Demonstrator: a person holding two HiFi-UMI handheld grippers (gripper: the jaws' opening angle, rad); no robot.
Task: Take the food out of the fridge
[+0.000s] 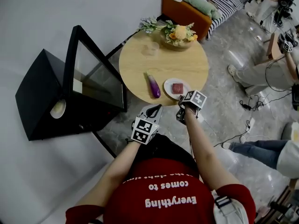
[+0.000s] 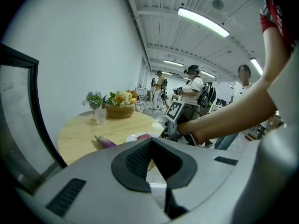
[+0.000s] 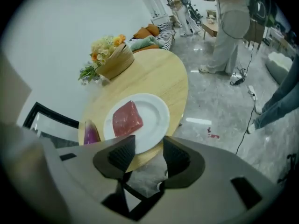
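Note:
A white plate (image 1: 168, 85) with a red slab of meat (image 1: 177, 88) lies at the near edge of the round wooden table (image 1: 140, 64), with a purple eggplant (image 1: 153, 85) to its left. In the right gripper view the plate (image 3: 156, 111) and meat (image 3: 127, 119) lie just beyond my right gripper (image 3: 144, 154), which is open with nothing between its pads. My right gripper (image 1: 181, 112) hovers at the table's near edge. My left gripper (image 1: 156, 108) hangs beside it, shut and empty (image 2: 152, 146). The black fridge (image 1: 42, 92) stands to the left with its glass door (image 1: 96, 73) open.
A basket of flowers (image 1: 177, 35) and a clear cup (image 1: 153, 47) stand at the table's far side. An orange sofa (image 1: 184, 10) is behind. People stand and sit at the right (image 1: 254, 76), with cables on the floor (image 1: 247, 104).

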